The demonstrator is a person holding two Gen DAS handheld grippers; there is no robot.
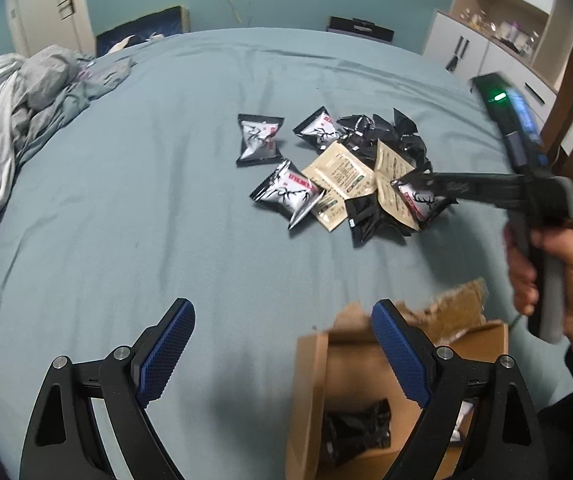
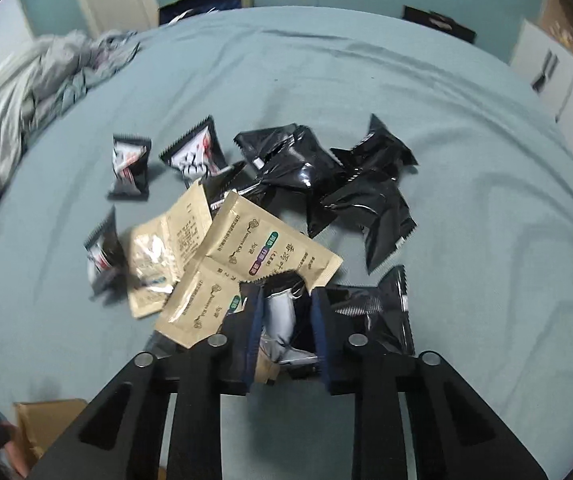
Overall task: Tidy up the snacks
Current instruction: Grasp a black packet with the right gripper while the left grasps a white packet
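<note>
On the blue-grey bed (image 1: 134, 208) a heap of snack packets (image 1: 350, 168) lies in the middle, with the open cardboard box (image 1: 314, 392) near, at the bed's front edge. The left gripper (image 1: 282, 344) hangs spread and empty just left of the box. The right gripper (image 2: 284, 316), at the heap's near right edge, pinches a silver-and-black packet (image 2: 280, 320) standing on end between its pads, so the box lies back toward the near left of it.

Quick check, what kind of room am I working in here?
Most likely a bedroom: the snack packets lie on a bed with a blue-green sheet, a crumpled blanket is bunched at its left side, and white cupboards stand by the wall.
</note>
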